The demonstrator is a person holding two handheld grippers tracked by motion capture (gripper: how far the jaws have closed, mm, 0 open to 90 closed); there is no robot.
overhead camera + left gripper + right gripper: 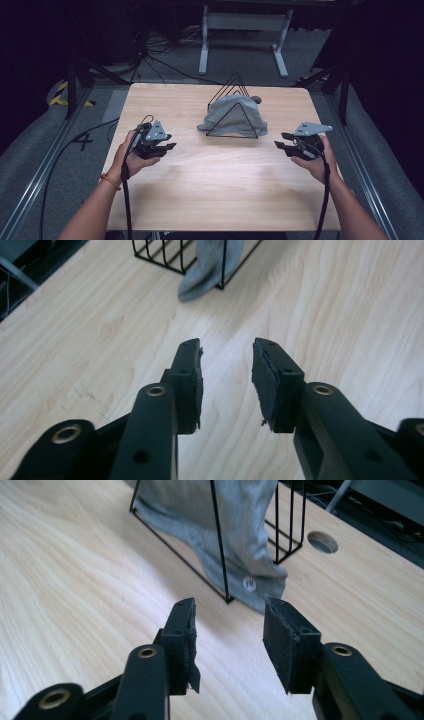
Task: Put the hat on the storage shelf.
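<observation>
A grey cloth (231,118) is draped over a black wire rack (235,87) of triangular frames at the back middle of the wooden table (215,185). My left gripper (168,147) hovers at the table's left, pointing right toward the rack, jaws apart with nothing between them. My right gripper (281,142) is at the table's right, pointing left, also open and empty. In the left gripper view the cloth (210,265) hangs from the rack (160,255) well ahead of the gripper (227,347). In the right gripper view the cloth (225,520) and a rack (220,545) wire stand just beyond the gripper (229,607).
A round hole (322,541) is cut in the tabletop behind the rack. Beyond the table's far edge stand a white metal frame (245,22) and loose cables on the floor. Metal rails (40,170) run along both sides of the table.
</observation>
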